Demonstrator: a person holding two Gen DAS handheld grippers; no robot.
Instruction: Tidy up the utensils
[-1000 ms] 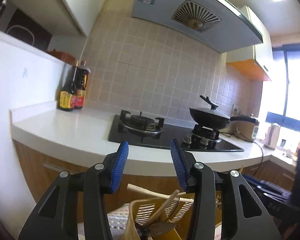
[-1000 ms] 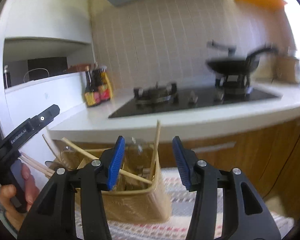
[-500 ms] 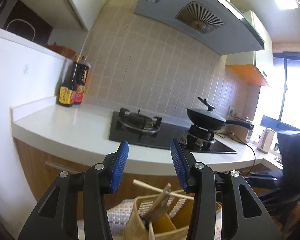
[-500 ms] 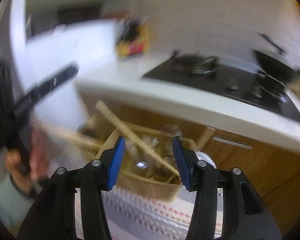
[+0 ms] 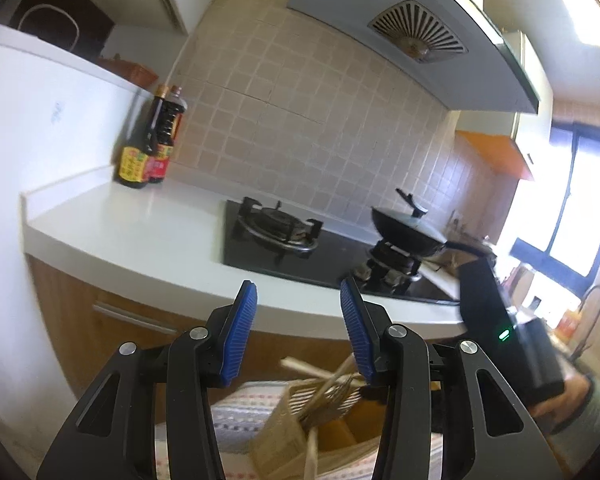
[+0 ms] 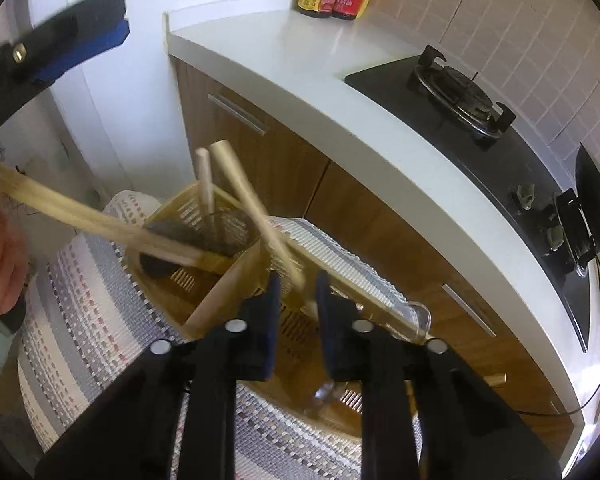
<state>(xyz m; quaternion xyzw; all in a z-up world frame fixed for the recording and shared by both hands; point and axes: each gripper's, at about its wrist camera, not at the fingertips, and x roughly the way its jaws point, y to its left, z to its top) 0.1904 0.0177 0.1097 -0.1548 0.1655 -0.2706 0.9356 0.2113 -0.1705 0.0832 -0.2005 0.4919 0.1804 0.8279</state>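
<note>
A wooden utensil basket [image 6: 220,300] stands on a striped mat [image 6: 84,320]. Several wooden-handled utensils lean in it, among them a long light handle [image 6: 256,212] and a spatula handle [image 6: 80,216]. My right gripper [image 6: 298,292] is right above the basket, jaws open, with the long handle's lower part passing between them; I cannot tell if they touch it. A clear glass [image 6: 412,320] lies in the basket's right part. My left gripper [image 5: 298,320] is open and empty, held above the basket [image 5: 300,432], facing the counter.
A white counter [image 6: 340,92] with a gas hob [image 6: 456,96] and a black pan [image 5: 412,236] runs behind. Two sauce bottles [image 5: 148,152] stand at its far left corner. Wooden cabinet doors [image 6: 284,168] are below. The left gripper shows in the right wrist view [image 6: 52,56].
My right gripper has dropped and tilted down over the basket, its jaws now either side of a wooden handle. My left gripper has swung a little left and stays open.
</note>
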